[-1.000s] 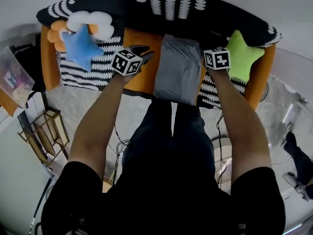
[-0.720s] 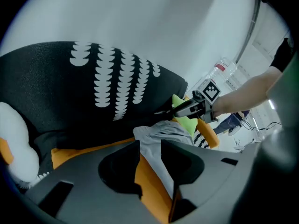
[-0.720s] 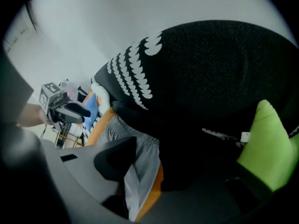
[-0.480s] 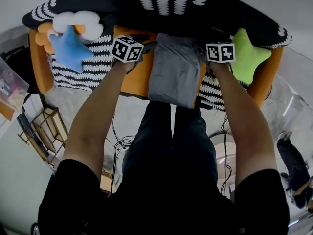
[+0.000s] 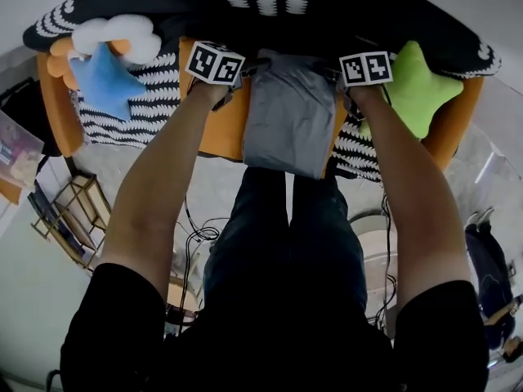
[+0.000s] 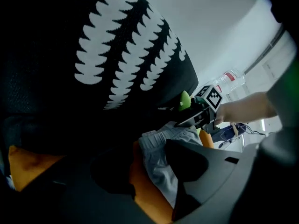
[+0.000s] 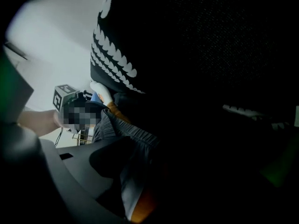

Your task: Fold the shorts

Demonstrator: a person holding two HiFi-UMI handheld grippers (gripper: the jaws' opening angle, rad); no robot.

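Observation:
Grey shorts (image 5: 290,125) lie folded on the orange sofa seat (image 5: 221,129), their near end hanging over the front edge. My left gripper (image 5: 243,72) is at their far left corner, and my right gripper (image 5: 341,82) is at the far right corner. In the left gripper view the left gripper's (image 6: 145,171) jaws are opening, with the shorts' (image 6: 156,155) waistband edge lying loose by the right jaw. The right gripper view is dark. There the right gripper's (image 7: 154,171) jaws are opening too, with the gathered waistband (image 7: 126,129) between them, not pinched.
A black back cushion with white marks (image 5: 270,6) stands right behind the shorts. A blue star cushion (image 5: 102,80) and a white cloud cushion (image 5: 122,35) lie at the left, a green star cushion (image 5: 417,88) at the right. A wooden rack (image 5: 69,219) stands on the floor.
Both grippers have sunk and moved away from me to the far corners of the shorts. The shorts have stayed where they lay.

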